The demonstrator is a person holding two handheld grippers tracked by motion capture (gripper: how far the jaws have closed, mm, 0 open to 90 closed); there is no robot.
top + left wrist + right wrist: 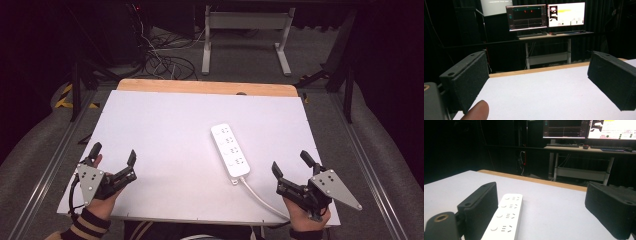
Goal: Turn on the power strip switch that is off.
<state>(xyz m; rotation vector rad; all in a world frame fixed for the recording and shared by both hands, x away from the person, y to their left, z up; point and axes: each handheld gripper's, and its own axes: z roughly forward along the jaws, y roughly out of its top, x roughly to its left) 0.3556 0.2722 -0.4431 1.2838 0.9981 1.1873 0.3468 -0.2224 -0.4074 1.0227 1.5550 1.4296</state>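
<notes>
**White power strip waits just ahead of the right gripper**

White plastic, four sockets in a row: the power strip (230, 150) lies on the white bench (165, 135), right of the middle, its long axis running from the far side toward the person and leaning slightly rightward at the near end. Its cord (262, 200) leaves that near end and curves off toward the bench's front edge.

The right gripper (295, 172) rests at the near right corner, fingers spread wide and empty. It is clearly the nearer one; the strip lies ahead of it and to its left, and in the right gripper view the strip (505, 218) sits just beside the left finger (480, 207), not between the two.

The left gripper (114, 159) sits at the near left corner, well apart from the strip, fingers likewise spread and holding nothing.

Judging from this, a reach by the right hand would need to shift leftward and close across the strip's narrow width.
</notes>
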